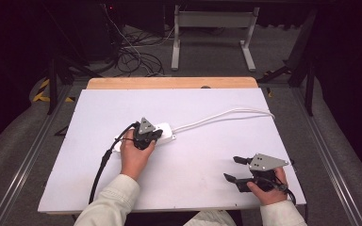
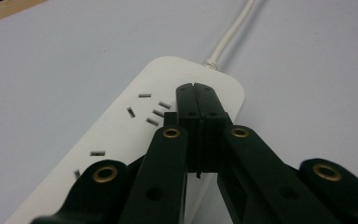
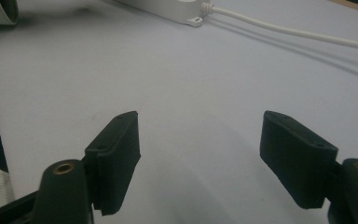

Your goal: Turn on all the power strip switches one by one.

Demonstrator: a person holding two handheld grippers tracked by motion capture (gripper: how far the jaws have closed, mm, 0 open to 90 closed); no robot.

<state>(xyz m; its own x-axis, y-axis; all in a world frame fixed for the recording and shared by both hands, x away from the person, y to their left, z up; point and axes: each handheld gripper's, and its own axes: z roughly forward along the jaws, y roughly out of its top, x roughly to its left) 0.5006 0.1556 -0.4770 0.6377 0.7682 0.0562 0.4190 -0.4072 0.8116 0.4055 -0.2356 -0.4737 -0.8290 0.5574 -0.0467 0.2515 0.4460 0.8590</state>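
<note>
A white power strip [image 1: 166, 132] lies near the middle of the white table top [image 1: 193, 103]. Its white cable [image 1: 226, 115] runs off to the right. My left gripper [image 1: 154, 135] is above the strip, held by a hand in a pale sleeve. In the left gripper view the strip [image 2: 121, 130] shows its socket slots. There my left gripper [image 2: 196, 89] has its jaws shut together with nothing between them, the tips over the strip's cable end. My right gripper [image 1: 232, 168] rests near the front right of the table. It [image 3: 200, 140] stands open over bare table.
A wooden edge [image 1: 169, 83] borders the far side of the table. Beyond it stand a white metal frame [image 1: 212, 33] and loose cables [image 1: 136, 56] on the floor. In the right gripper view the strip's end [image 3: 177, 9] and its cable [image 3: 284, 30] lie far ahead.
</note>
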